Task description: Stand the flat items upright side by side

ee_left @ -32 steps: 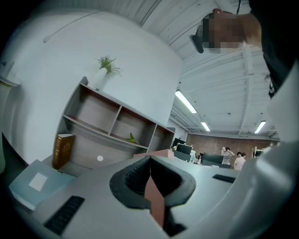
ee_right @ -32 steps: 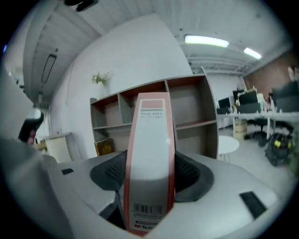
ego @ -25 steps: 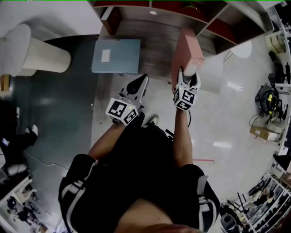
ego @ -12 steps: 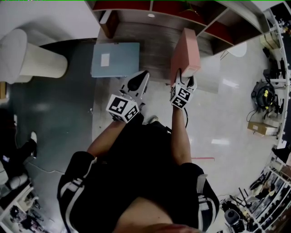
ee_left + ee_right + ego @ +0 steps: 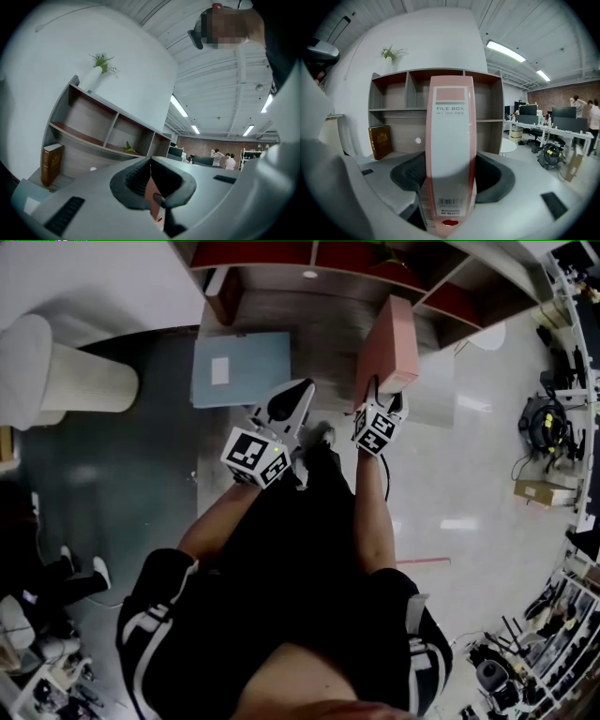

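Note:
A pink file box [image 5: 392,341] stands upright on the low wooden shelf top [image 5: 323,329], its white spine label [image 5: 450,140] facing my right gripper view. My right gripper [image 5: 382,401] is shut on its lower spine, the pads at either side of it. A blue file box [image 5: 240,368] lies flat on the same shelf, to the left. My left gripper [image 5: 298,392] hovers just right of the blue box, shut, with nothing held; in its own view its jaws [image 5: 151,176] meet.
Behind the boxes is a shelf unit [image 5: 440,93] with open cubbies; a brown book [image 5: 379,140] stands at its left end. A white cylinder [image 5: 66,367] lies at the far left. A round white table [image 5: 508,146] and office clutter sit to the right.
My left gripper has drifted a little forward toward the shelf, still shut. The right gripper keeps its hold on the pink box, which has barely shifted.

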Motion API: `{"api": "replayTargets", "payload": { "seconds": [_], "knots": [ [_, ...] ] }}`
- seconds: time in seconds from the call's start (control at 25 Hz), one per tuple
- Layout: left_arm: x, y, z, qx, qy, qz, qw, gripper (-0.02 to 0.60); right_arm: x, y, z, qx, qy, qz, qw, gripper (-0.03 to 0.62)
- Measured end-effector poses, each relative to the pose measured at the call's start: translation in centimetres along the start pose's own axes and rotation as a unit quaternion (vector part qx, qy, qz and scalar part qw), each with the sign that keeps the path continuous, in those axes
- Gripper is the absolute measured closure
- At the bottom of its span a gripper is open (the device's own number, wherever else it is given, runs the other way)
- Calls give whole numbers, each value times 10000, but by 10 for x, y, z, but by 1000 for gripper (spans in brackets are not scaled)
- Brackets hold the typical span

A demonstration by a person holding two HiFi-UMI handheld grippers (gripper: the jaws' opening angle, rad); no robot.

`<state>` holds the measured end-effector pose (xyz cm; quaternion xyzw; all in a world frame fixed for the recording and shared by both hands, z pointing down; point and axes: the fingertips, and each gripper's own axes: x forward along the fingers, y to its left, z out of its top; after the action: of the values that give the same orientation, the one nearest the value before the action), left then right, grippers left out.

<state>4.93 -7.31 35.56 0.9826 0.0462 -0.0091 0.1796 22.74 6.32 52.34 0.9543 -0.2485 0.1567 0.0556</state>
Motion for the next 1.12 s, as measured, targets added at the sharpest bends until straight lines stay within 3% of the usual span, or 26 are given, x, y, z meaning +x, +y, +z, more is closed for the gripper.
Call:
{"api": "replayTargets", "payload": {
  "seconds": [1.12],
  "knots": [
    [121, 49, -2, -60, 208, 154, 9996, 558, 137, -26, 21, -26, 178, 26, 9998, 295]
  ]
}}
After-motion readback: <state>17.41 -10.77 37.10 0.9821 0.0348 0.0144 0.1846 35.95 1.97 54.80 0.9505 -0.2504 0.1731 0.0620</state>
